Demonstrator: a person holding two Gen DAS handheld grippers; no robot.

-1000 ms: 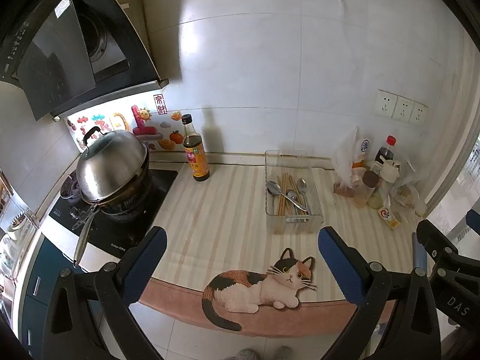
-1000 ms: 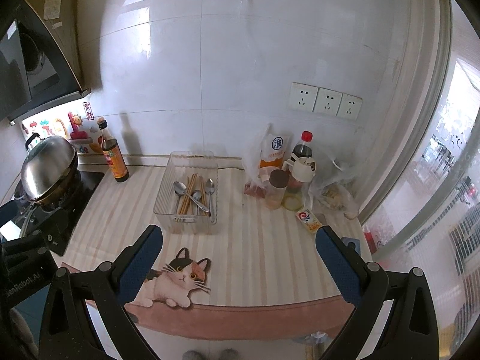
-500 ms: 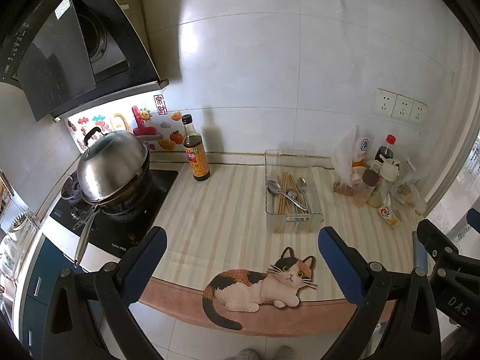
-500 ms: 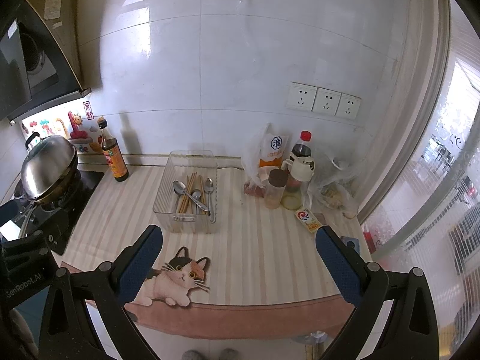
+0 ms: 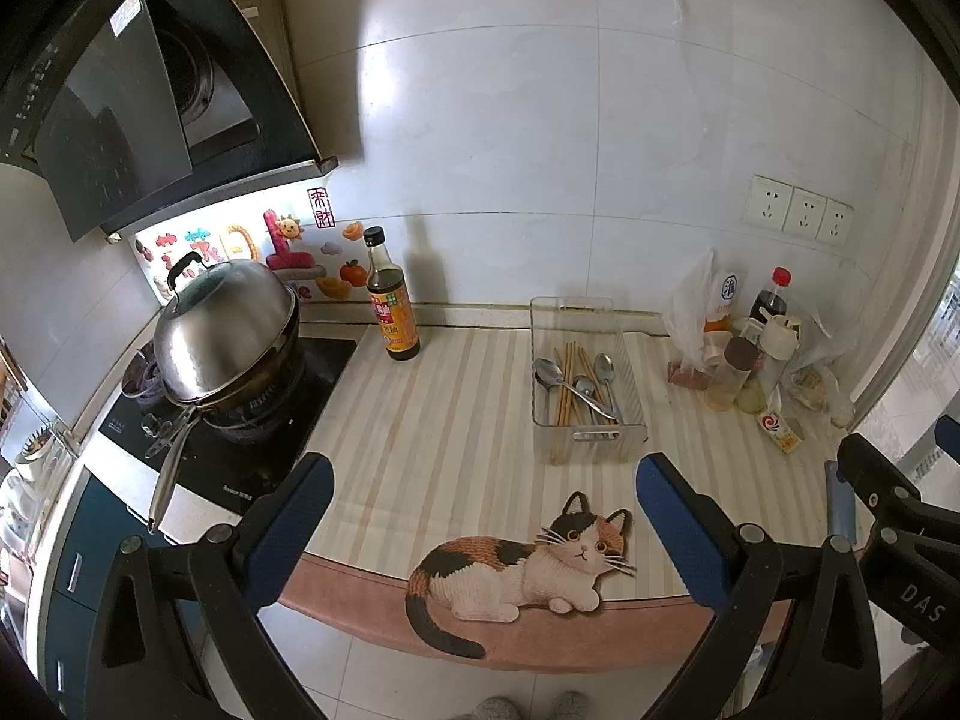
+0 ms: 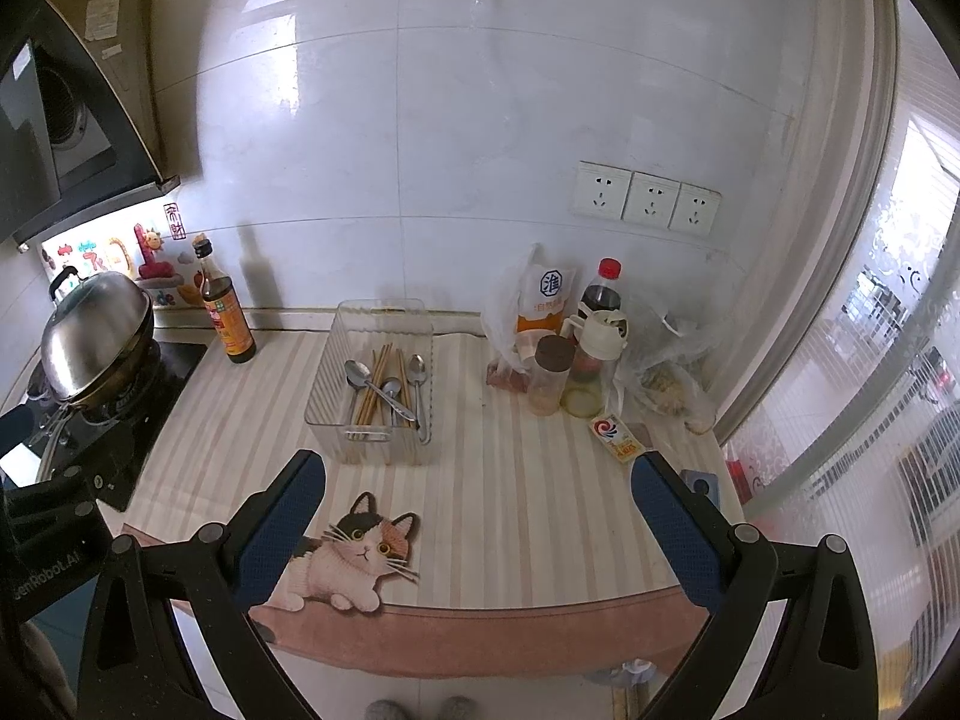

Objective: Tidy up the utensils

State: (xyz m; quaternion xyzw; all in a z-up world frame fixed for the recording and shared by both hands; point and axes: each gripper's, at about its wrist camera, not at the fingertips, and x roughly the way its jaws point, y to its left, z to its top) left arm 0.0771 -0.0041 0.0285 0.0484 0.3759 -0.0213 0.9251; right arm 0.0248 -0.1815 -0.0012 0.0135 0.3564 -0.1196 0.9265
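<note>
Unmoved: ribbed clear tray (image 5: 585, 420), steel spoons (image 5: 549, 373).

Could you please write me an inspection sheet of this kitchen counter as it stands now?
Surface: counter under a striped mat with a cat picture at its front edge.
Job's things: clear plastic bin holding spoons and wooden chopsticks, mixed together.
Clutter: soy sauce bottle left of the bin; cola bottle, jars, plastic bags and a small carton to its right.
Grippers: left gripper and right gripper both open, empty, short of the counter edge.
Cables: nothing seen.
Surroundings: lidded wok on the stove, range hood, three wall sockets, window at right.
</note>
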